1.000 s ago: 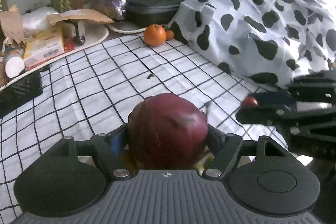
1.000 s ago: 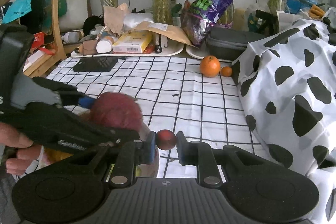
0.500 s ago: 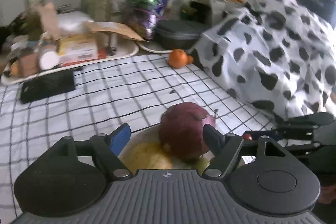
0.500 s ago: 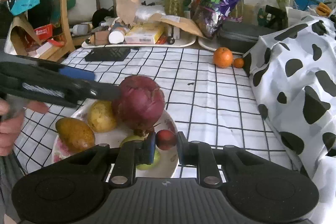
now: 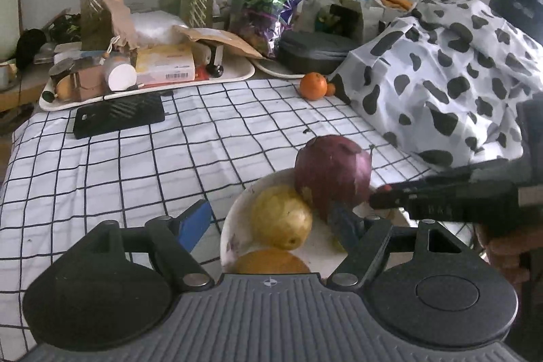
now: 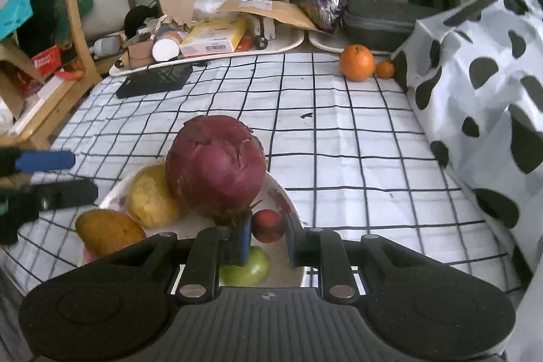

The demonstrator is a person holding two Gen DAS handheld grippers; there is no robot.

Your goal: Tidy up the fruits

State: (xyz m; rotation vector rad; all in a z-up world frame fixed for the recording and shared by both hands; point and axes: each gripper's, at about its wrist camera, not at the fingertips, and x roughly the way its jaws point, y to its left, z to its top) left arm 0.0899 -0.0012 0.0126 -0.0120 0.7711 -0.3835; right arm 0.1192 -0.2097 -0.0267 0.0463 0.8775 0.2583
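A white flowered plate [image 6: 283, 194] on the checked tablecloth holds a big purple fruit [image 6: 215, 168], a yellow fruit [image 6: 151, 197], an orange-brown fruit [image 6: 108, 231] and a green fruit [image 6: 249, 267]. My right gripper [image 6: 269, 238] hangs low over the plate's near side. Its jaws are opening around a small red fruit [image 6: 268, 225], and a slim gap shows at the right pad. My left gripper [image 5: 269, 223] stands open and holds nothing, just short of the plate [image 5: 230, 226] and the purple fruit [image 5: 332, 172]. An orange [image 6: 356, 61] and a tiny orange [image 6: 384, 69] lie at the far right.
A cow-patterned cloth [image 6: 475, 73] is heaped along the right side. At the back stand a cluttered tray [image 6: 210, 39], a flat black case [image 6: 154, 80], a grey zip case [image 6: 383, 19] and glass vases with plants. A wooden chair [image 6: 78, 39] is at the left.
My left gripper let go of the purple fruit on the plate and drew back to the left. My right gripper came down over the plate with the small red fruit, and its jaws parted slightly.
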